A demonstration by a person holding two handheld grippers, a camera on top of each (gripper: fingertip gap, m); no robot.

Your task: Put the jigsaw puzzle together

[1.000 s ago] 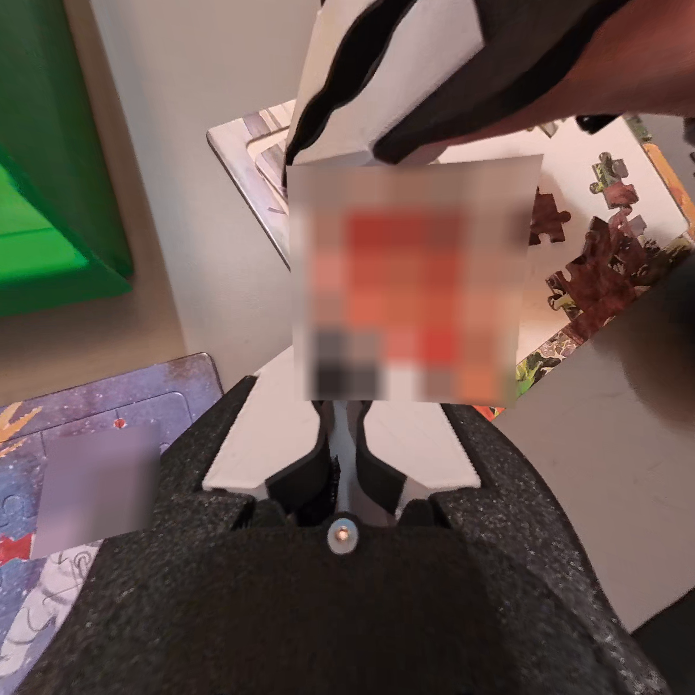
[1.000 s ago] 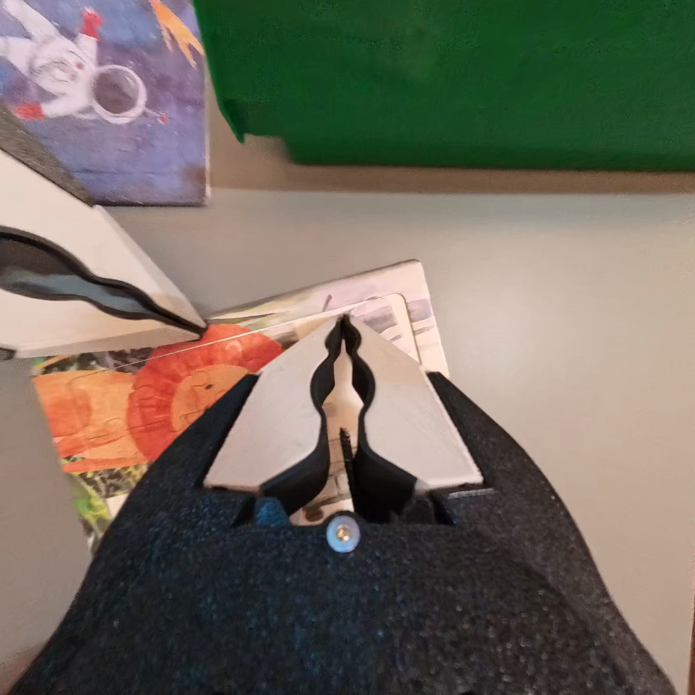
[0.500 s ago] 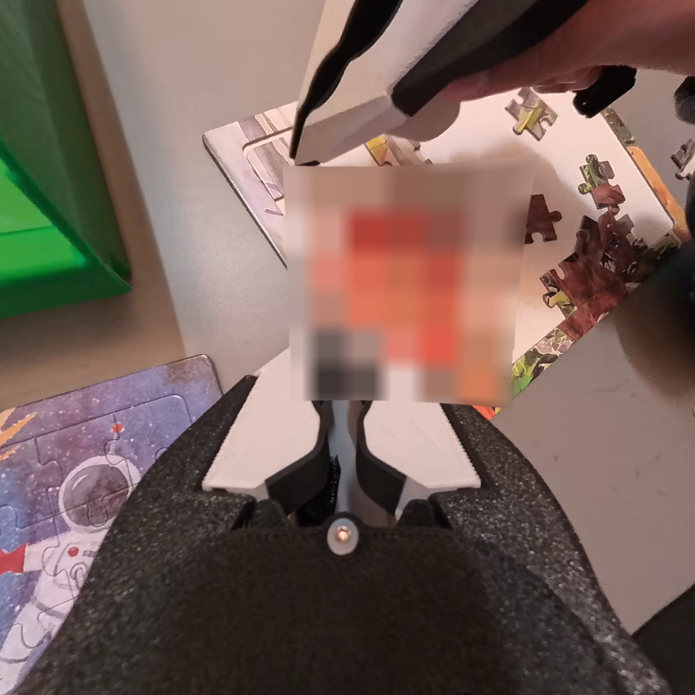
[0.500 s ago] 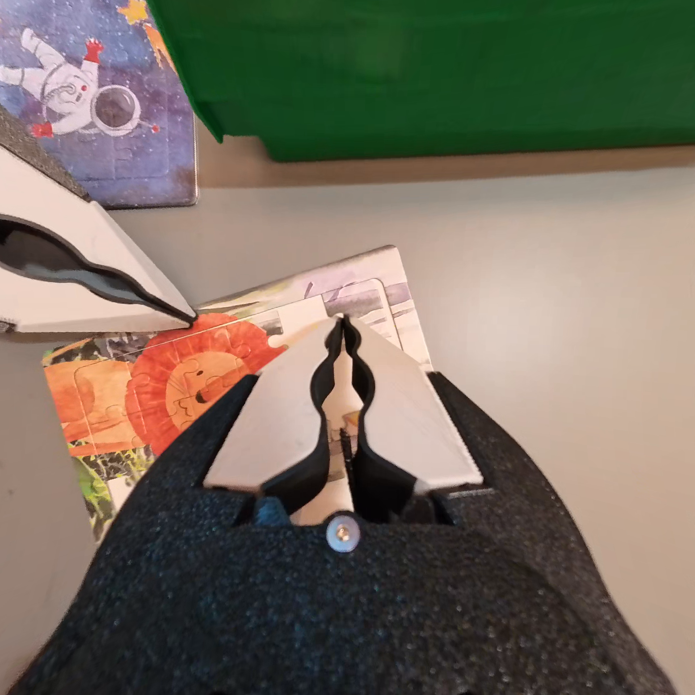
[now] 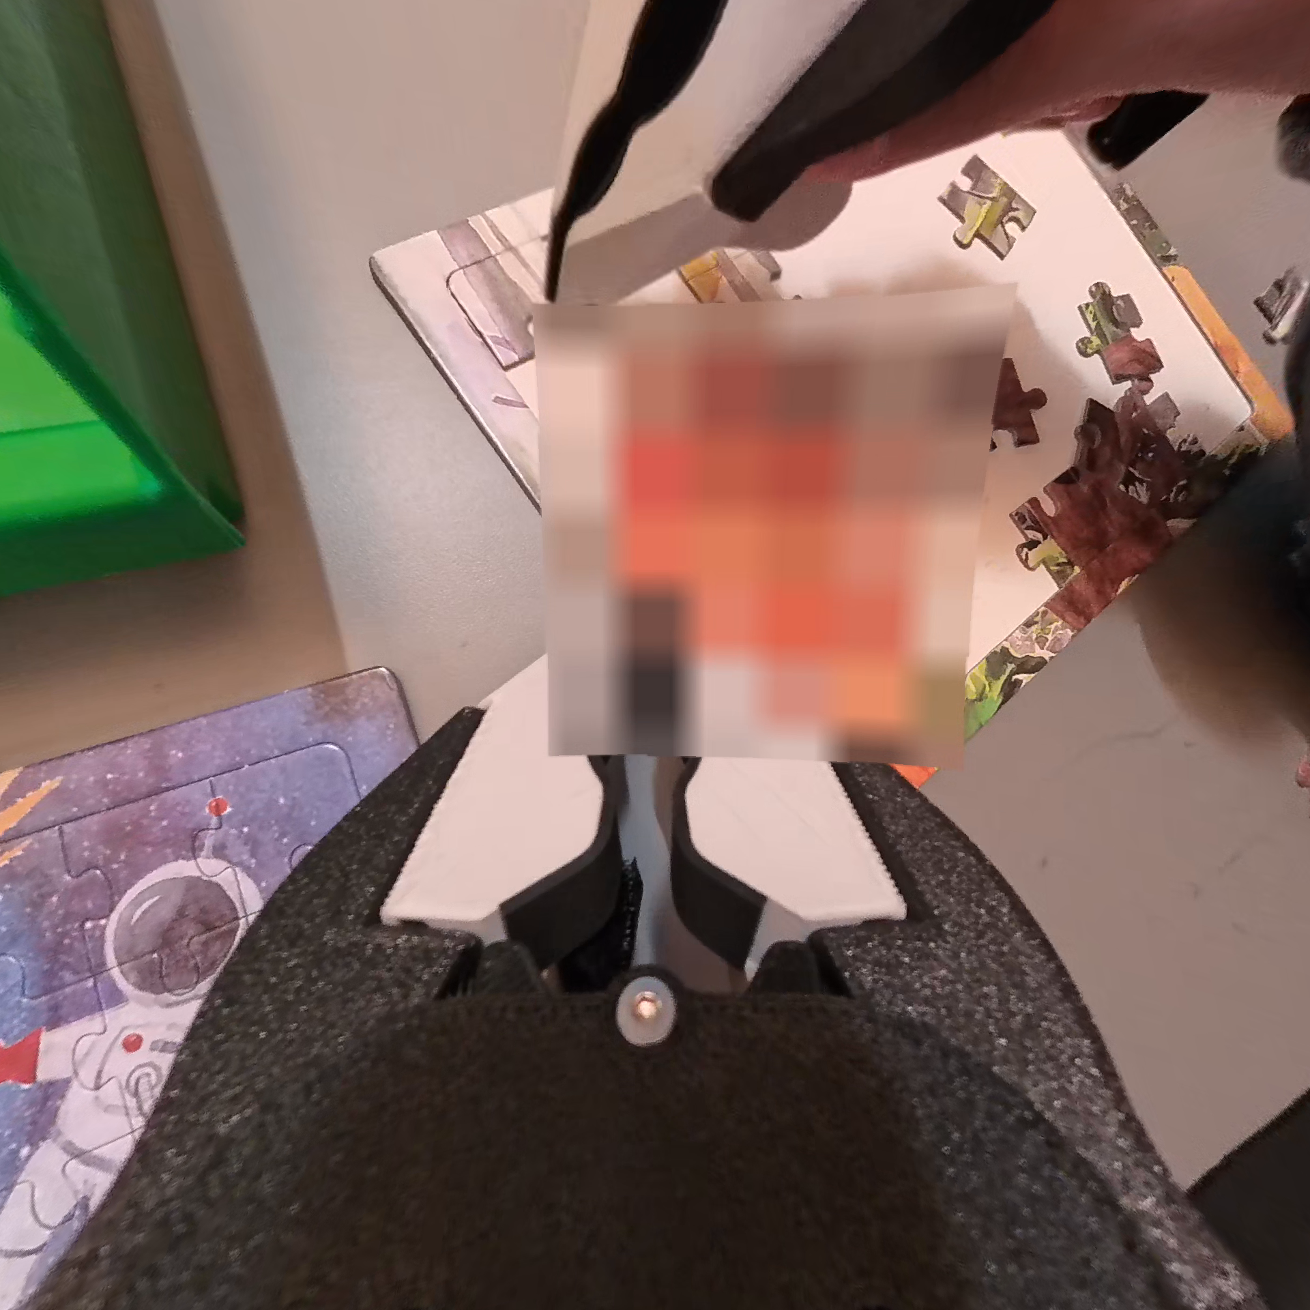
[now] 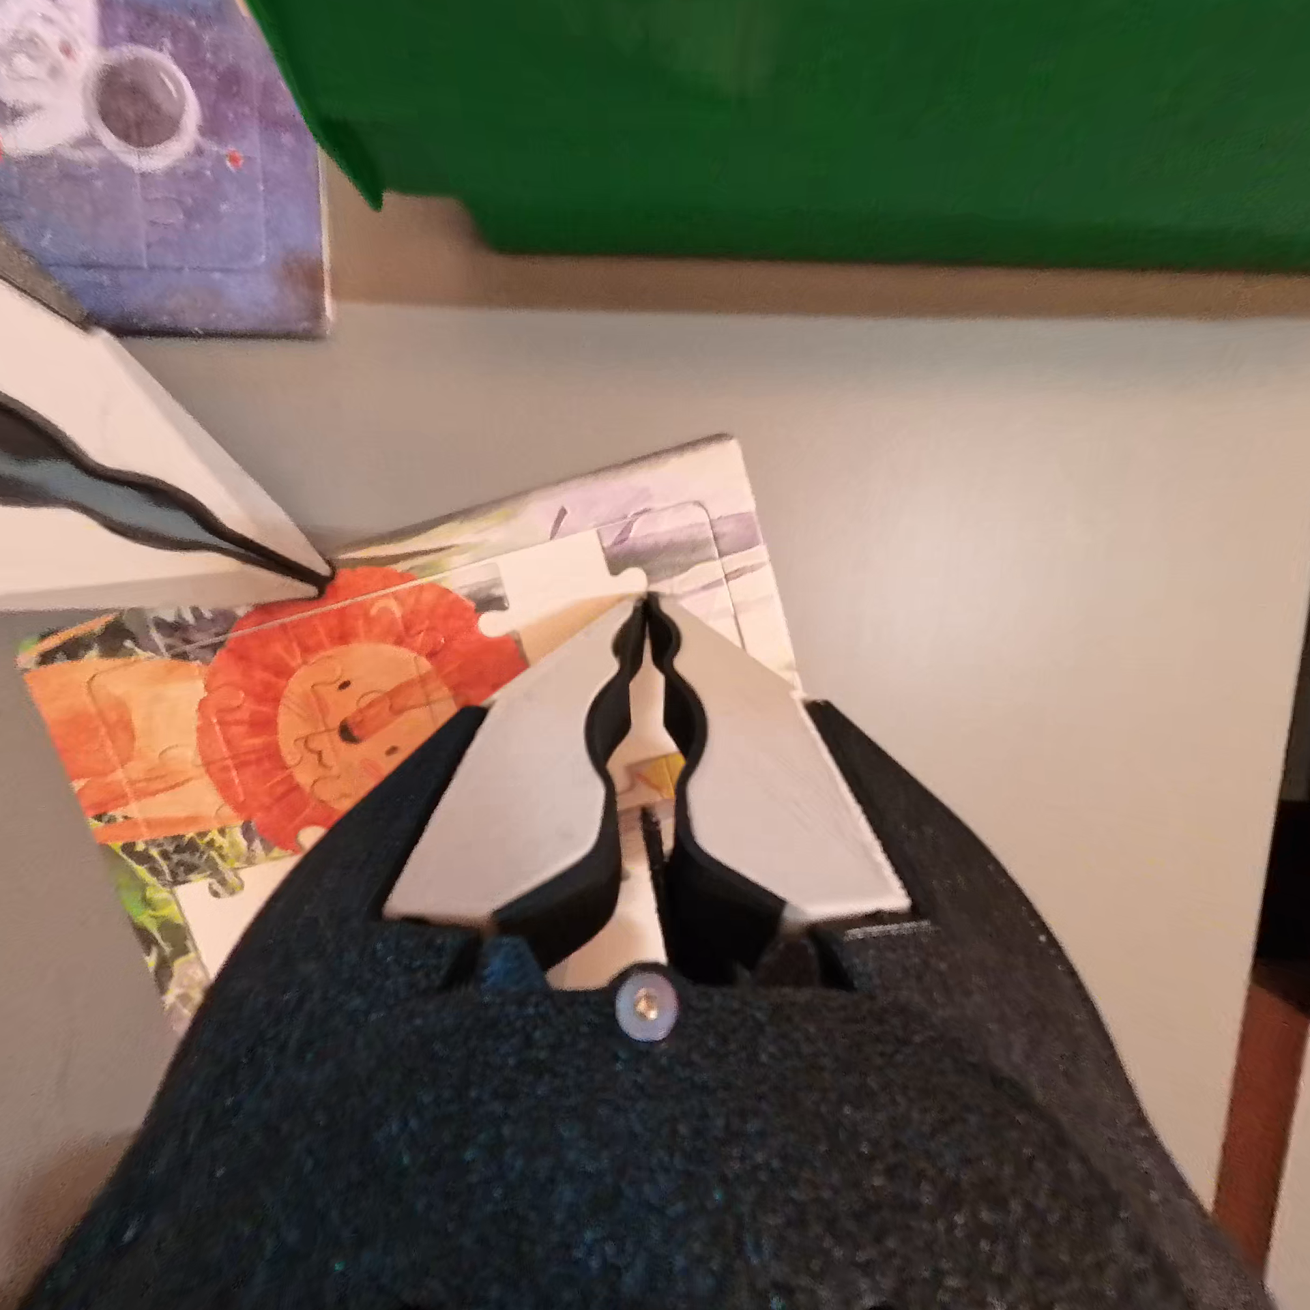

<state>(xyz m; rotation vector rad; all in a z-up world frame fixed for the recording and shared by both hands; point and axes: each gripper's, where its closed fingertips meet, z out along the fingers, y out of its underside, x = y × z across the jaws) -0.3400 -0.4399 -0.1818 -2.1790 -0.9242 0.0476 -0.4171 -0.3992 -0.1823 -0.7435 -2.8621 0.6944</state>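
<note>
Both pairs of jaws are pressed together at their tips and hold nothing. The right gripper hovers over the lion jigsaw puzzle in its cardboard tray near an unfilled white gap; its body hides the tray's near part. The left gripper points at the orange mane from the tray's left side, its own tips covered by a mosaic patch in the left wrist view. Loose brown and green puzzle pieces lie on the tray's bare white floor. The pale grey desk also carries a purple astronaut puzzle, cut off at the frame edge, and a blurred green plastic bin along the desk's far edge.
</note>
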